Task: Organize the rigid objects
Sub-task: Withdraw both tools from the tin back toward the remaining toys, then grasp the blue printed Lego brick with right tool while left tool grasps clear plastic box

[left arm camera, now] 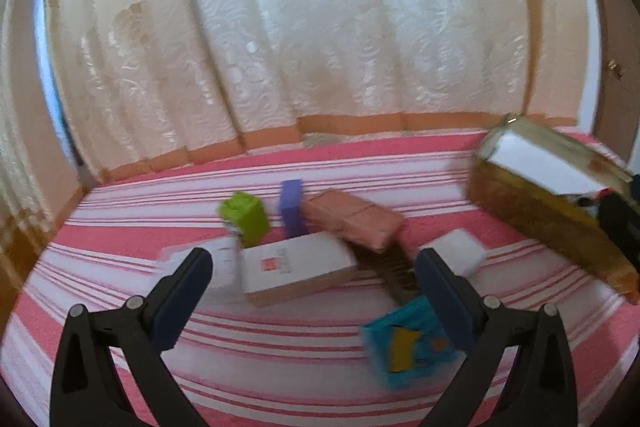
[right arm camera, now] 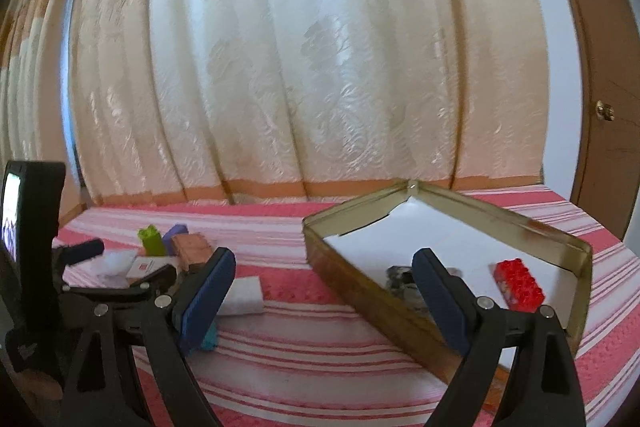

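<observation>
Cream patterned curtain (right arm camera: 312, 67) behind pink striped bedspread (left arm camera: 280, 347); brown door (right arm camera: 600, 107) right.

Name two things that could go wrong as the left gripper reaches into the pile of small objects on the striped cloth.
1. The objects lie crowded: the white box touches the pink box and the dark comb, so the open left gripper may nudge neighbours or catch two at once.
2. The green block and purple block stand upright on soft cloth and could topple if bumped.
</observation>
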{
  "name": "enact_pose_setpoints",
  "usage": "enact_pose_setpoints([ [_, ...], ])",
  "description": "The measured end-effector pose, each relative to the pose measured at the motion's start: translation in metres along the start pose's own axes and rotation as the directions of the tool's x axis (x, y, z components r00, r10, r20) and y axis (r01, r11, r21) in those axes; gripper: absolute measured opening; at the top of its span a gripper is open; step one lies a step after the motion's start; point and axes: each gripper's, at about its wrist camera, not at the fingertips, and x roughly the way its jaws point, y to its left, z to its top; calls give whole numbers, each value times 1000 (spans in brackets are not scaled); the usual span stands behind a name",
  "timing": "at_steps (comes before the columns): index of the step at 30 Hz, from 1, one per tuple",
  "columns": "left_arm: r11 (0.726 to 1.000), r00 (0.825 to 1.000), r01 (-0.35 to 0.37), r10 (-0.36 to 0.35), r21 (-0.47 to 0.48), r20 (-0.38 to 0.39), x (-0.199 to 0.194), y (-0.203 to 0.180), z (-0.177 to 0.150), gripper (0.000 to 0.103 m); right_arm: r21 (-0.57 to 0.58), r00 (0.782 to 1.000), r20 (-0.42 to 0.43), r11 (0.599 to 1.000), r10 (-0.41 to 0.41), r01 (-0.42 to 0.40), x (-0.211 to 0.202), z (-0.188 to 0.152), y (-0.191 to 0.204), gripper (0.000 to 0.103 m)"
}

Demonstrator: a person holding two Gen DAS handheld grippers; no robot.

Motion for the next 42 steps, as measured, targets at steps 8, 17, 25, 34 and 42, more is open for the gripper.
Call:
enact_pose_setpoints([
  [8, 983, 990, -127, 117, -134, -79, 20, 51, 3, 103, -41, 989, -110, 994, 94, -99, 19, -3, 21, 92],
  [17, 957, 971, -213, 184, -198, -152, 34, 81, 1, 103, -93, 947, -246, 967, 208, -237, 40, -10, 65, 92],
  [25, 927, 949, -298, 261, -226, -178, 41, 118, 1, 103, -111, 882, -421, 953, 211, -282, 73, -23, 100, 92],
  [34, 897, 935, -335, 278, -289, -221, 49, 148, -5, 103, -76, 851, -464, 946, 246, -315, 81, -26, 101, 67],
  [42, 900, 946, -291, 220, -325, -238, 57, 149, -9, 103, 54, 894, -256, 929, 368, -367, 47, -11, 64, 66],
])
